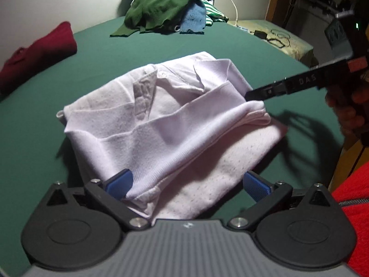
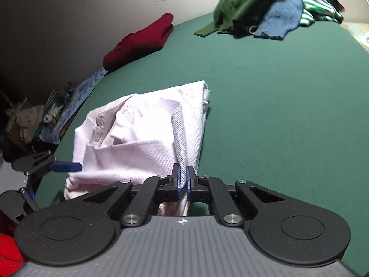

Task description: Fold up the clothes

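Both wrist views low and close, sharing white shirt [image 1: 161,124] on green bed [image 2: 276,92]

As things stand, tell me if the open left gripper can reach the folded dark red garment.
Probably not: the left gripper straddles the white polo shirt, and the red garment lies far off across bare green cloth.

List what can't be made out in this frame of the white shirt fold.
- White shirt: near hem hidden by the left gripper body, left wrist view.
- Shirt's underside layers: covered by the top fold, both views.
- Clothes pile: cut off by the top edge, right wrist view.
- Clutter beside the bed: dark and too small, right wrist view.
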Available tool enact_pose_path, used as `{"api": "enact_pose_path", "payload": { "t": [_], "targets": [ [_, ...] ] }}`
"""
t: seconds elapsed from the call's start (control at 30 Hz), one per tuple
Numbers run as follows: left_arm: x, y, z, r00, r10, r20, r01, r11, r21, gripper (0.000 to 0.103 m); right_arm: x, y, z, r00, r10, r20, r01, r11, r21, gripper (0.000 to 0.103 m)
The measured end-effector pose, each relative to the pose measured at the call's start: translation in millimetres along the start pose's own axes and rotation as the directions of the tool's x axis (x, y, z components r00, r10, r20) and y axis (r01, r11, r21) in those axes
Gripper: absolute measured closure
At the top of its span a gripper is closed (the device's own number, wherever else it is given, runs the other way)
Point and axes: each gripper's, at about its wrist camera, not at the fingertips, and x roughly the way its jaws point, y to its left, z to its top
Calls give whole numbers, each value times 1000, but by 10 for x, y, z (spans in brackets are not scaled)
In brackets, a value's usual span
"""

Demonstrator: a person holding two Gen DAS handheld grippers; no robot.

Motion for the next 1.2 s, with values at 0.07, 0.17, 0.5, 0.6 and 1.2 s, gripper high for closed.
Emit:
{"api": "enact_pose_path", "payload": {
  "t": [0.07, 0.17, 0.5, 0.6, 1.2],
  "targets": [
    [-106, 1, 34, 1000, -3, 23, 2, 1000, 13, 3, -44, 85, 58, 999, -21, 47, 23, 999, -45, 92],
    [-208, -1, 151, 996, -23, 91, 20, 999, 35, 1, -110, 212, 144, 992, -49, 118, 62, 992, -109, 67],
    [294, 256, 275, 997, -11, 72, 13, 1000, -27, 2, 370, 120, 287, 994, -79, 76, 86, 993, -82, 85],
    [174, 290, 288, 997, -29, 71, 32, 999, -36, 4, 223, 147, 286, 993, -65, 103, 73, 995, -72, 84],
    [-37, 204, 131, 998, 33, 60, -20, 981, -194, 10, 176, 562, -108, 985, -166, 38, 170, 941, -293, 84]
  ]
}}
